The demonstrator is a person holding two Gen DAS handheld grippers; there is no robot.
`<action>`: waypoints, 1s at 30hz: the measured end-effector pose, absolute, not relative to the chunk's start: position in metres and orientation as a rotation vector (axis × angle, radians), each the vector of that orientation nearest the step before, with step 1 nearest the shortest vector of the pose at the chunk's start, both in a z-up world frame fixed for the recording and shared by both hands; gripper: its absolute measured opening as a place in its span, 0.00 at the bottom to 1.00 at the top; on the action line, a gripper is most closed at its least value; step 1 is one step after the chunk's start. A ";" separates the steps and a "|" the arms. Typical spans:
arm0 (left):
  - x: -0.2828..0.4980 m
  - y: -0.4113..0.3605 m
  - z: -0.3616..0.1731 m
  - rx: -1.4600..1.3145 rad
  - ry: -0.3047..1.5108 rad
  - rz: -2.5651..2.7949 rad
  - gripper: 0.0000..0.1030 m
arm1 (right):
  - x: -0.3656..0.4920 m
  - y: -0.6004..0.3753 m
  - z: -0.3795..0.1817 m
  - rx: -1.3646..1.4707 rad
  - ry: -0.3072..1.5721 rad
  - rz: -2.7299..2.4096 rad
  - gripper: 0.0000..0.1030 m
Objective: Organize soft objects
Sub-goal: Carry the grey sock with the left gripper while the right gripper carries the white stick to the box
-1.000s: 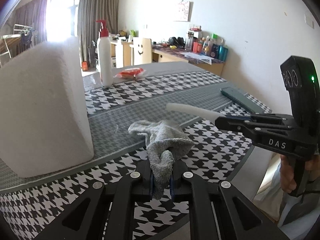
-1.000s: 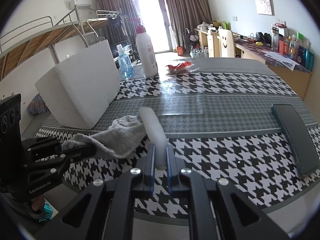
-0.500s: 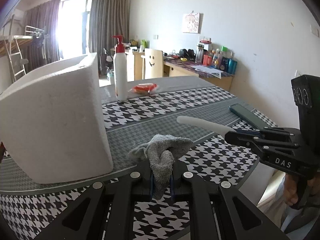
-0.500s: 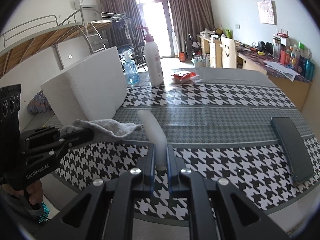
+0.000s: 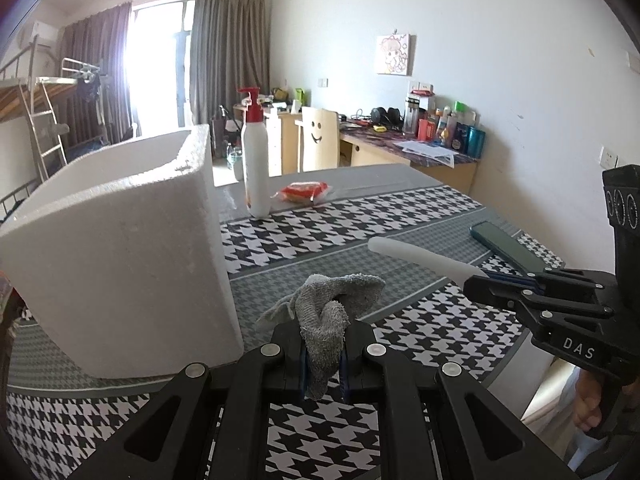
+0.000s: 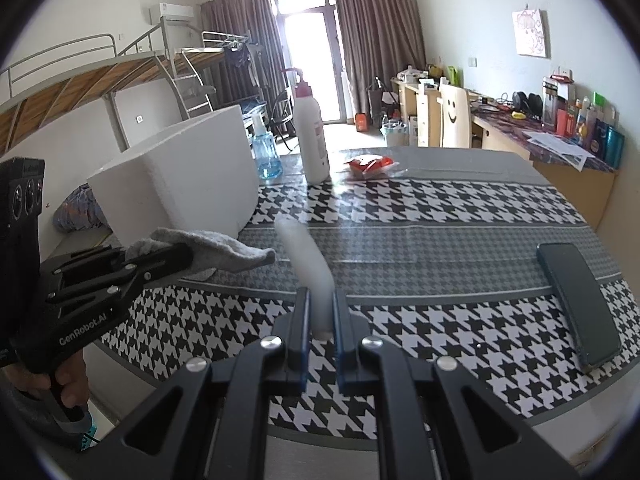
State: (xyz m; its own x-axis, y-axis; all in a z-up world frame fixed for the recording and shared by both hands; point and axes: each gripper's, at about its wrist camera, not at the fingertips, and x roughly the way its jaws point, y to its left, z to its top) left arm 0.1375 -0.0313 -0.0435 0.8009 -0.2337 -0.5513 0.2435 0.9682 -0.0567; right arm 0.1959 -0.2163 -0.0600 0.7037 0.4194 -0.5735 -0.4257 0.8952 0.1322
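Note:
A crumpled grey cloth (image 5: 328,308) hangs clear of the table, pinched in my left gripper (image 5: 323,354), which is shut on it. From the right wrist view the same cloth (image 6: 216,246) sticks out of the left gripper (image 6: 176,256) at the left. A white foam stick (image 6: 308,264) points forward over the table from my right gripper (image 6: 321,320), shut on its near end. In the left wrist view this stick (image 5: 420,258) juts left from the right gripper (image 5: 480,278). A white foam box (image 5: 120,248) stands open-topped just left of the cloth.
A houndstooth mat covers the table (image 6: 440,216). A dark phone (image 6: 576,300) lies at the right edge. A white pump bottle (image 6: 312,132), a blue spray bottle (image 6: 266,156) and a red packet (image 6: 370,166) stand at the back. A hand (image 6: 70,376) holds the left gripper's handle.
Both grippers have risen a little with their loads; the cloth has lifted off the table and now hangs free. The foam box and room show from higher up.

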 end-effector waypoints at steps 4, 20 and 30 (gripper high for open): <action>0.138 -0.032 -0.039 0.015 0.578 -0.252 0.12 | 0.196 -0.218 -0.056 -0.005 0.621 0.471 0.12; 0.145 -0.036 -0.022 0.016 0.536 -0.242 0.12 | 0.204 -0.222 -0.041 0.003 0.573 0.474 0.12; 0.142 -0.042 0.000 0.044 0.475 -0.263 0.12 | 0.203 -0.226 -0.029 0.027 0.542 0.448 0.12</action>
